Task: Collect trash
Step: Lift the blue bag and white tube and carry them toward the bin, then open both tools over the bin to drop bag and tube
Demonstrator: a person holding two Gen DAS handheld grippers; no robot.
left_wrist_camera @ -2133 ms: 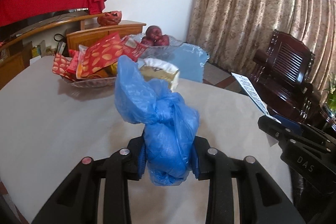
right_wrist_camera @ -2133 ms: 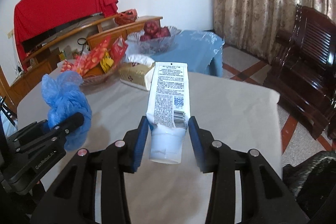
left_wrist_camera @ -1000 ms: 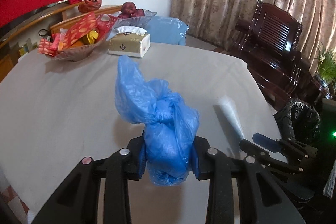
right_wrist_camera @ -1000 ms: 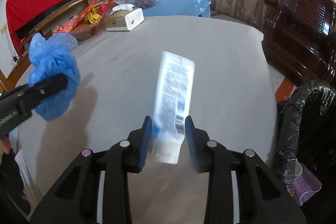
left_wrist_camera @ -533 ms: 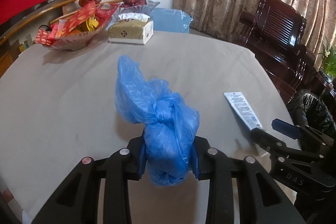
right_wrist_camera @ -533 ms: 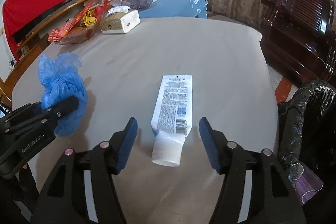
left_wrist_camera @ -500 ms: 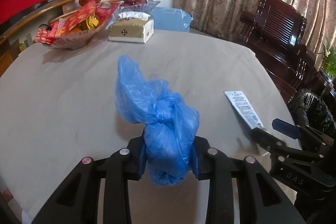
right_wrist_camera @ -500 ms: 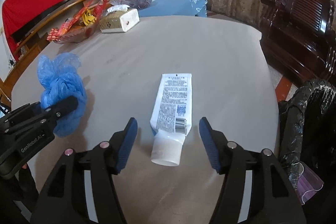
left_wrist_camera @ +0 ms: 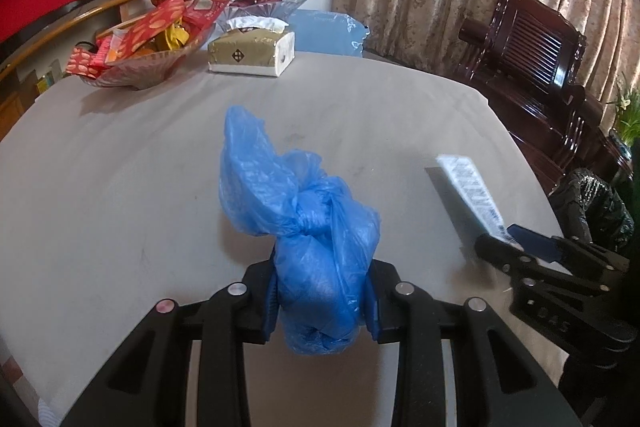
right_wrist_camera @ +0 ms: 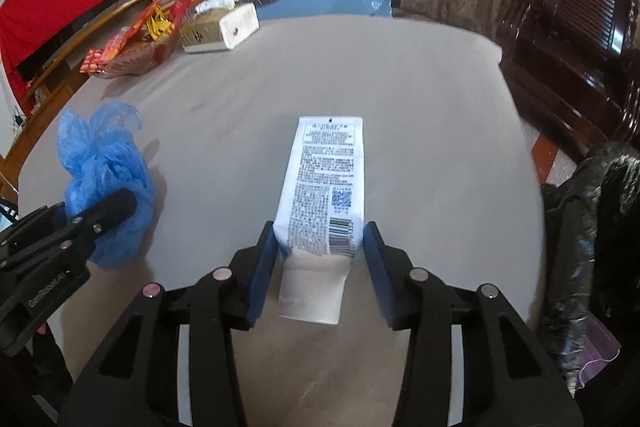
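My left gripper [left_wrist_camera: 322,291] is shut on a knotted blue plastic bag [left_wrist_camera: 304,219], held above the grey table [left_wrist_camera: 120,155]. The bag [right_wrist_camera: 104,167] also shows at the left of the right wrist view. A white tube [right_wrist_camera: 324,179] with black print and a barcode points away from me between the pads of my right gripper [right_wrist_camera: 320,259]. Those jaws are closing and both pads touch the tube's sides near its cap end. In the left wrist view the tube [left_wrist_camera: 470,187] is tilted up off the table and casts a wide shadow, with the right gripper [left_wrist_camera: 516,239] at its near end.
A bin lined with a black bag [right_wrist_camera: 588,219] stands past the table's right edge. A tissue box [left_wrist_camera: 252,53], a glass bowl of red snack packets [left_wrist_camera: 136,63] and a fruit bowl [left_wrist_camera: 260,1] sit at the far side. Dark wooden chairs [left_wrist_camera: 536,51] stand at the right.
The right jaws opened and the tube lay flat on the table; now they have closed in on its sides and it tilts up. The left gripper still holds the blue bag.
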